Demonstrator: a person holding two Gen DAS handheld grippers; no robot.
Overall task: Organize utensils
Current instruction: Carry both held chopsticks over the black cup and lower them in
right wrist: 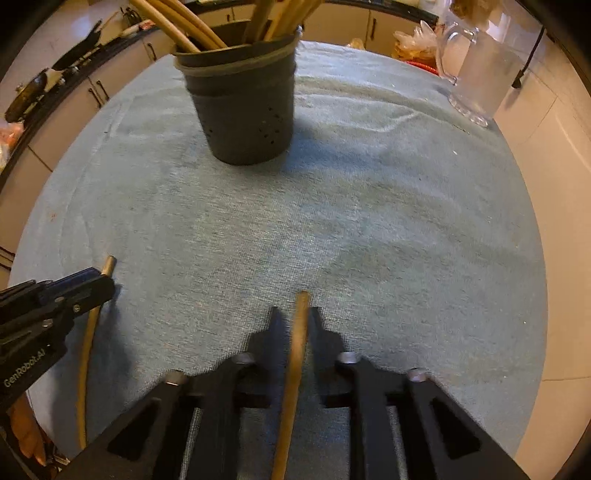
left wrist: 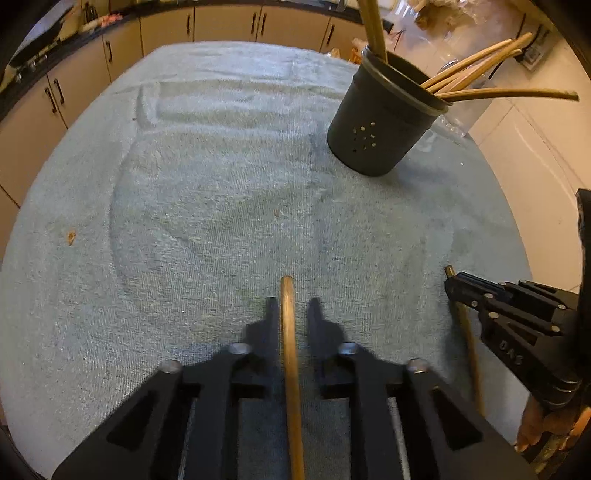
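Observation:
A dark grey utensil holder stands on the towel-covered table, with several wooden utensil handles sticking out of it; it also shows in the right wrist view. My left gripper has its fingers on either side of a wooden handle that lies between them, with narrow gaps. My right gripper stands around a second wooden handle the same way. Each gripper shows in the other view, the right gripper at the right edge and the left gripper at the left edge.
A light blue towel covers the round table. A clear glass jug stands at the table's far right edge. Kitchen cabinets and a counter run behind. A small crumb lies on the towel at the left.

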